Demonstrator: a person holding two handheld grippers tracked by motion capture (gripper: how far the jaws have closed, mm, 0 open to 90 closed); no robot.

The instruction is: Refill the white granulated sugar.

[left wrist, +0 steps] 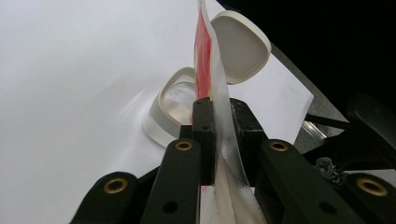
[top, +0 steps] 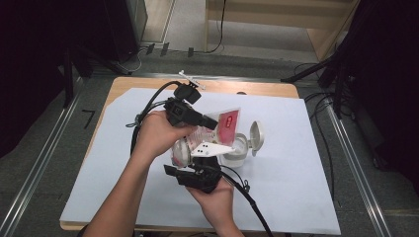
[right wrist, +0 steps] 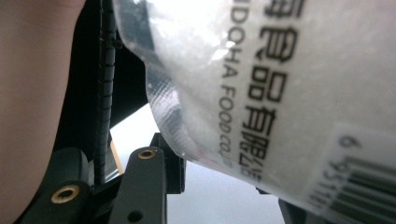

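A clear plastic bag (top: 228, 126) with a red label and white granules inside hangs tilted over an open white container (top: 238, 152), whose flip lid (top: 257, 136) stands up. My left gripper (top: 216, 123) is shut on the bag's flat sealed edge (left wrist: 219, 116), with the container (left wrist: 170, 105) and lid (left wrist: 240, 44) just beyond its jaws. My right gripper (top: 193, 157) comes up from below and is shut on the bag's full lower part (right wrist: 280, 70). Printed text and a barcode on the bag fill the right gripper view, where the right gripper (right wrist: 224, 186) has one black jaw against the plastic.
A large white sheet (top: 296, 173) covers most of the wooden table (top: 148, 84). Both forearms come in from the table's near edge, with black cables trailing from the grippers. Dark stands and floor rails flank the table on both sides.
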